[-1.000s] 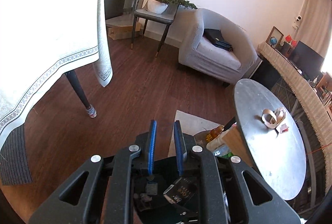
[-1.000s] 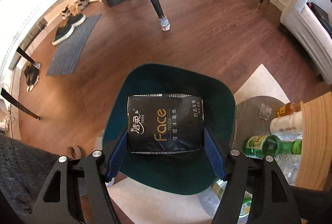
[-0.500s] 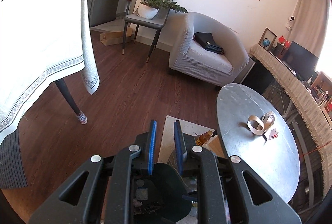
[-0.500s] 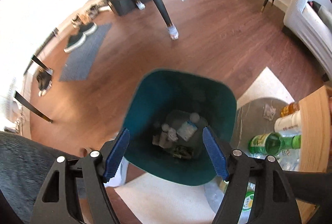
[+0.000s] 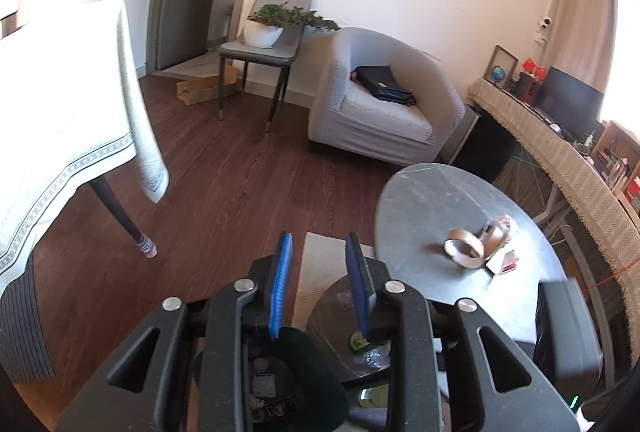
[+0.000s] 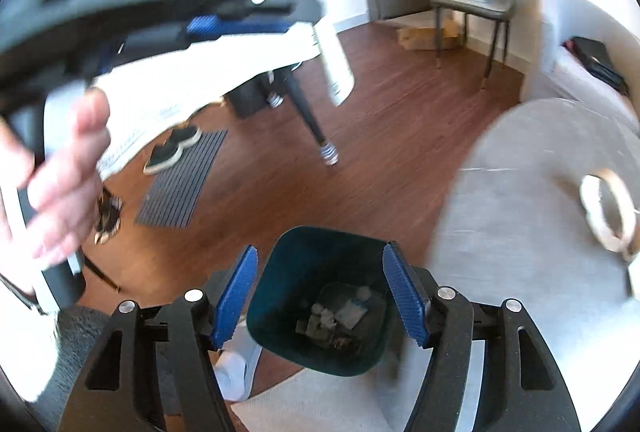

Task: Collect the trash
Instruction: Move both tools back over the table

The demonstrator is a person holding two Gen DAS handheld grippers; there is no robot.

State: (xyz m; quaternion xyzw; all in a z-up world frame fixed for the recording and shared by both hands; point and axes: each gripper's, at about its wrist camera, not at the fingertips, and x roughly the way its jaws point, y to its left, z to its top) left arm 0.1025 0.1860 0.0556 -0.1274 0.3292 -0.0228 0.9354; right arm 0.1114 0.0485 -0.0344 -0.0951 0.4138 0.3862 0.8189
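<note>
In the right wrist view, a dark teal bin (image 6: pixel 280 296) stands on the floor below my right gripper (image 6: pixel 320 260). Crumpled paper and other scraps (image 6: pixel 340 316) lie at its bottom. The right jaws are wide apart and closing, with nothing between the pads. My left gripper (image 5: pixel 319 244) points over the floor toward the round grey table (image 5: pixel 440 199). Its jaws are opening, with a narrow empty gap. The bin's rim (image 5: pixel 320 360) shows under it. Tape rolls (image 5: pixel 464 252) and a small red card (image 5: pixel 505 266) lie on that table. A hand (image 6: pixel 60 171) holds the blurred left gripper (image 6: pixel 296 19).
A dining table with a white cloth (image 5: pixel 60 119) stands left, its leg (image 5: pixel 120 216) on the wood floor. A grey armchair (image 5: pixel 380 111) and a chair with a plant (image 5: pixel 264 47) are behind. Bottles (image 5: pixel 360 342) sit under the round table. Shoes (image 6: pixel 172 147) rest on a doormat.
The black tissue packet held between the right pads a second ago is gone from them. The right gripper has risen above the bin. The left gripper has lifted and its jaws have widened.
</note>
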